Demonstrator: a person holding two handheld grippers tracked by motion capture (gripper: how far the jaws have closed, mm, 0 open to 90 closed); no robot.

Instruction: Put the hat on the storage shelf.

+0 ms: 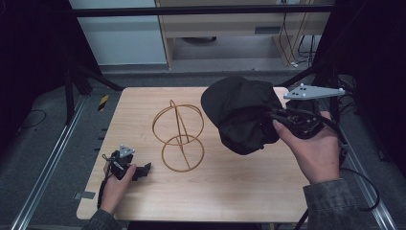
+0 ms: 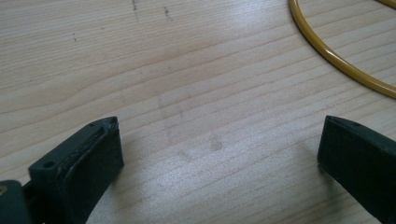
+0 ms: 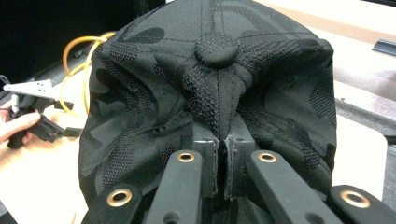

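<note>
High view shows my right gripper (image 1: 280,117) pinching the black cap (image 1: 242,115) aloft over the worktop's (image 1: 230,191) far right corner, the wire stand (image 1: 178,136) lying to its left mid-worktop, nearer my wide-open left gripper (image 1: 141,168).

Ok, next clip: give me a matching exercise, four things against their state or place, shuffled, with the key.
Things:
1. cap
2. wire stand
3. left claw
4. right claw

States:
A. open, low over bare wood
B. pinched shut on dark fabric
C. held up off the table
D. standing at the table's middle

Pairs: 1-C, 2-D, 3-A, 4-B
</note>
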